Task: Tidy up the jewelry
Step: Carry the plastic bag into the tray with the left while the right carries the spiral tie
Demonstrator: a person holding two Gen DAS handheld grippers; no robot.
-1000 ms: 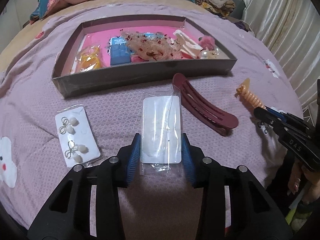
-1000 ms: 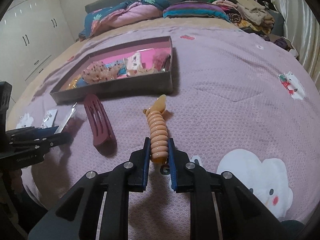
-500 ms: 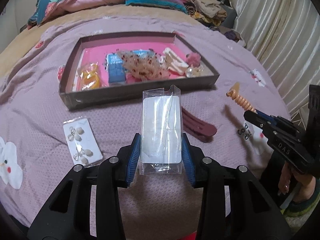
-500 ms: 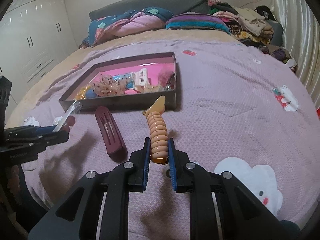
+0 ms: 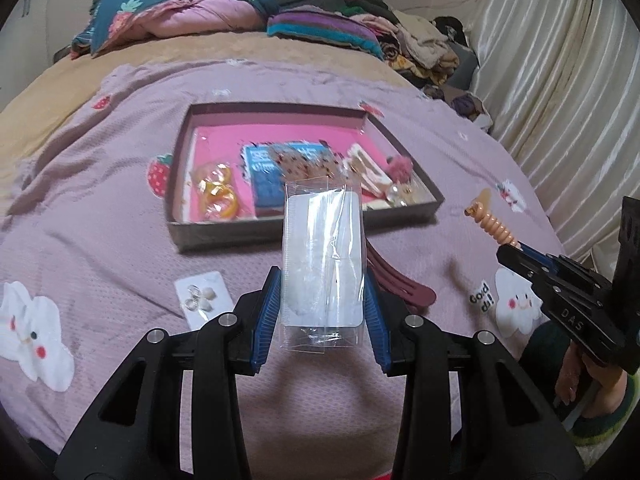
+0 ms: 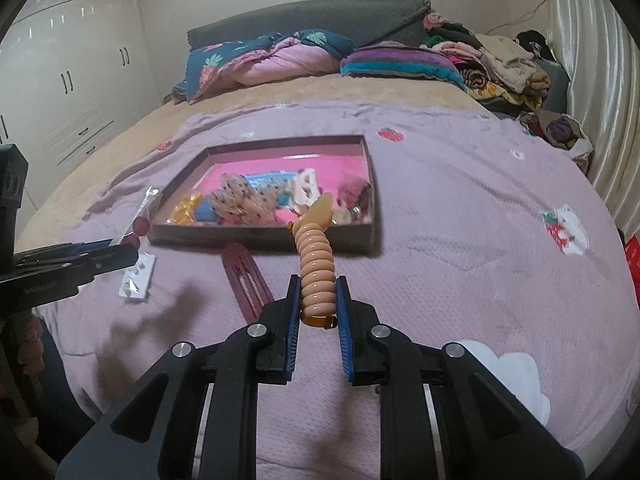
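The left hand-held gripper (image 5: 323,300) stands partly open, its blue pads pinching a clear packet (image 5: 323,256) with a white card inside, upright above the bed (image 5: 100,240). The right hand-held gripper (image 6: 317,302) is clamped narrowly on a peach spiral hair clip (image 6: 316,268). The jewelry box (image 5: 280,232) lies just beyond both.

place: home bedroom | evidence: bed (image 6: 460,184), pillows (image 6: 280,60), wardrobe (image 6: 68,80), curtain (image 5: 560,92)
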